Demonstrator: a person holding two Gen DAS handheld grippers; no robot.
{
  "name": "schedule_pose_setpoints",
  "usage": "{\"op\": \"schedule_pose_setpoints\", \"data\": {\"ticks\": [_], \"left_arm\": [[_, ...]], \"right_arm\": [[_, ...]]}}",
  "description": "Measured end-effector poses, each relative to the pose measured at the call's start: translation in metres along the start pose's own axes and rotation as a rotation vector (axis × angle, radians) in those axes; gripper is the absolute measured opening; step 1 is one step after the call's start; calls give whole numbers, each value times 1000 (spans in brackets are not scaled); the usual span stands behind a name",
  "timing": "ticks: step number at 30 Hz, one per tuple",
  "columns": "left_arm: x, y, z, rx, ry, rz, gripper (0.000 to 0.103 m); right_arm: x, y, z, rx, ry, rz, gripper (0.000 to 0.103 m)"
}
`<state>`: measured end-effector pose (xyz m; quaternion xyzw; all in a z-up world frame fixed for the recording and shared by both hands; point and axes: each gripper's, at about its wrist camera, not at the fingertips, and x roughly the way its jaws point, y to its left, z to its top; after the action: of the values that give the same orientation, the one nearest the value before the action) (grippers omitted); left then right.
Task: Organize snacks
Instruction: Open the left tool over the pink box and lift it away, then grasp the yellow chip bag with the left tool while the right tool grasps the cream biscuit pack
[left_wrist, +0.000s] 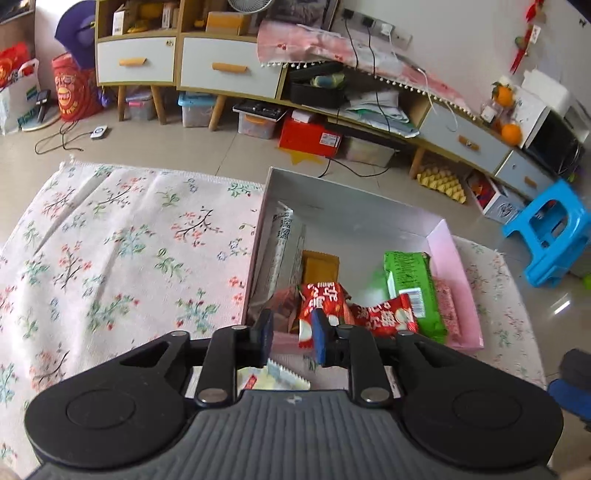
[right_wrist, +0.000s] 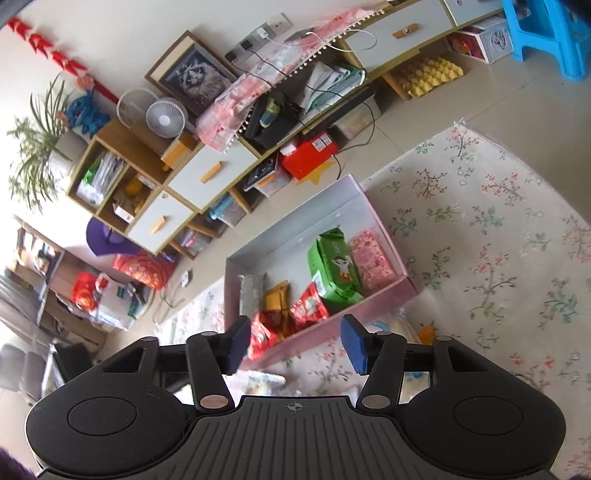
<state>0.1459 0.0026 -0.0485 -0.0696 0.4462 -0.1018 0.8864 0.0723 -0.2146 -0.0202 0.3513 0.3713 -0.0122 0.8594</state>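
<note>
A pink-walled box (left_wrist: 458, 266) (right_wrist: 369, 302) sits on the floral rug with snacks inside. It holds a green pack (left_wrist: 410, 288) (right_wrist: 332, 266), a pink pack (left_wrist: 448, 306) (right_wrist: 371, 258), two red packets (left_wrist: 325, 299) (right_wrist: 308, 306), an orange packet (left_wrist: 319, 267) (right_wrist: 277, 295) and a long white packet (left_wrist: 280, 240). My left gripper (left_wrist: 292, 336) hovers over the box's near wall, its jaws a narrow gap apart with nothing pressed between them. My right gripper (right_wrist: 295, 343) hangs open and empty before the box's near corner. Pale packets (left_wrist: 273, 380) (right_wrist: 266, 380) lie on the rug below the grippers.
The floral rug (left_wrist: 129, 240) (right_wrist: 498, 221) spreads to both sides of the box. Behind it runs a low cabinet (left_wrist: 229, 70) with bins and a red carton (left_wrist: 310, 138) underneath. A blue stool (left_wrist: 550, 236) (right_wrist: 546, 33) stands on the tiles at the right.
</note>
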Motion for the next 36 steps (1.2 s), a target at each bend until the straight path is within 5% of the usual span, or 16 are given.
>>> {"op": "schedule_pose_setpoints", "data": {"ticks": [5, 11, 18, 25, 36], "left_arm": [[-22, -4, -10, 47, -6, 136, 51], [-41, 4, -22, -12, 18, 133, 78], [-69, 9, -38, -3, 11, 131, 88], [-77, 8, -51, 7, 7, 49, 95], [-56, 14, -57, 12, 66, 78, 98]], "right_arm": [[4, -1, -9, -66, 46, -85, 71], [4, -1, -21, -128, 99, -161, 77], [-23, 5, -43, -323, 39, -232, 90], [-35, -1, -63, -415, 24, -303, 91], [-20, -14, -61, -465, 48, -378, 95]]}}
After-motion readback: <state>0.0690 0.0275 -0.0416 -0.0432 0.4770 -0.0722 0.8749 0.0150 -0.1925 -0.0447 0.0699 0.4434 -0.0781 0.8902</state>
